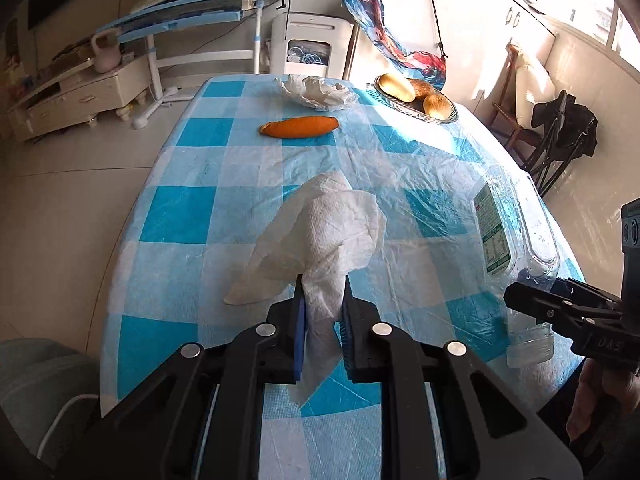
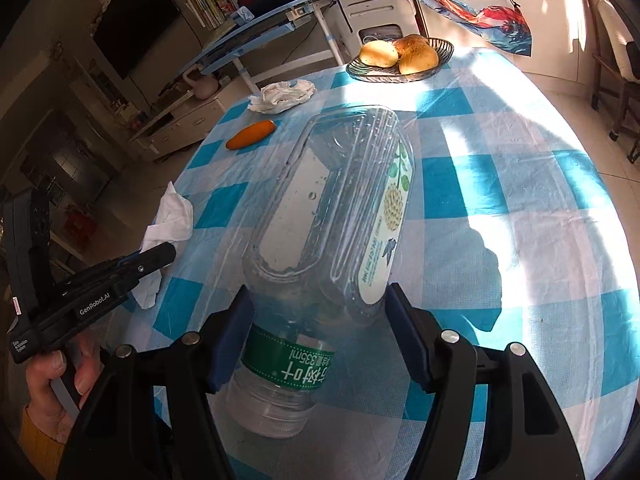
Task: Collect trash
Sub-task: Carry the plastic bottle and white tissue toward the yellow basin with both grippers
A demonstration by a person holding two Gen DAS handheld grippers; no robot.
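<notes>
Round table with the blue-checked cloth fills both views. The clear plastic bottle sits mid-frame in the right wrist view, clamped at its neck end by the right gripper. The left gripper, bottom centre, is clenched on a white paper towel. Both pickups look done; next they need a bin, and none's visible. Crumpled tissue and orange peel wait at the top.
</notes>
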